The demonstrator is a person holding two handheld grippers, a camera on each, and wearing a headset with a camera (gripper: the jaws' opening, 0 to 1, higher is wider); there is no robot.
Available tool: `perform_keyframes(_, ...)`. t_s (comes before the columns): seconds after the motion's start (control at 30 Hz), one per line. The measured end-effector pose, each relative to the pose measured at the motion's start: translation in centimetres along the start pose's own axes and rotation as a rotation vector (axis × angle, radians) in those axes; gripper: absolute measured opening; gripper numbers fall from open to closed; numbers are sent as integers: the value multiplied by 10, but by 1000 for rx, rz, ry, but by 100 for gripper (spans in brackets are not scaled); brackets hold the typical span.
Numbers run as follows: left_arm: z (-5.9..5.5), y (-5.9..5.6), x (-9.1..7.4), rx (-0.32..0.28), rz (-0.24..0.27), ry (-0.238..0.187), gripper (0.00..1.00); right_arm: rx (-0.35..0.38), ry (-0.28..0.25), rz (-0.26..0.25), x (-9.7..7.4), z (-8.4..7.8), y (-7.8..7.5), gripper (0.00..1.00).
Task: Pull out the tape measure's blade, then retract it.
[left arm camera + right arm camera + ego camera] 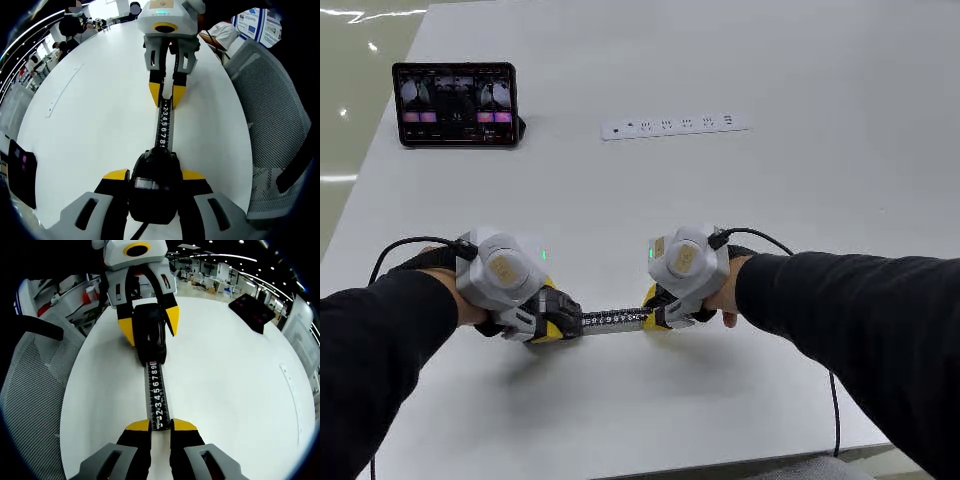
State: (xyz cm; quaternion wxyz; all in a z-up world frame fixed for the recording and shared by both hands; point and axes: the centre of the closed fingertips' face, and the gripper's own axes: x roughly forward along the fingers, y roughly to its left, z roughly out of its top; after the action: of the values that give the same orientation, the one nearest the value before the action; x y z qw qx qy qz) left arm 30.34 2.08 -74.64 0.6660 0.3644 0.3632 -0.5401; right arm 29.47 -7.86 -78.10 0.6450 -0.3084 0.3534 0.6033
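A black tape measure case (155, 185) sits between the yellow-tipped jaws of my left gripper (155, 175), which is shut on it. The case (560, 315) rests low over the white table. Its blade (615, 320) is drawn out a short way, to about the 9 mark (154, 369). My right gripper (161, 426) is shut on the blade's tip (159, 424). From the left gripper view the blade (164, 127) runs straight ahead to the right gripper (166, 96). In the right gripper view the case (149, 332) sits in the left gripper (147, 327) at the far end.
A white power strip (675, 126) lies at the table's middle back. A dark tablet (455, 103) stands at the back left. A grey mesh chair (280, 125) stands beside the table's edge. Black cables (405, 245) trail from both grippers.
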Motion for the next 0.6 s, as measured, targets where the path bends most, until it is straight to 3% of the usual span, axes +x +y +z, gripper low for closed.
perform_keyframes(0.6,0,0,0,2,3,0,33,10,6,-4,-6,-7,-1,10)
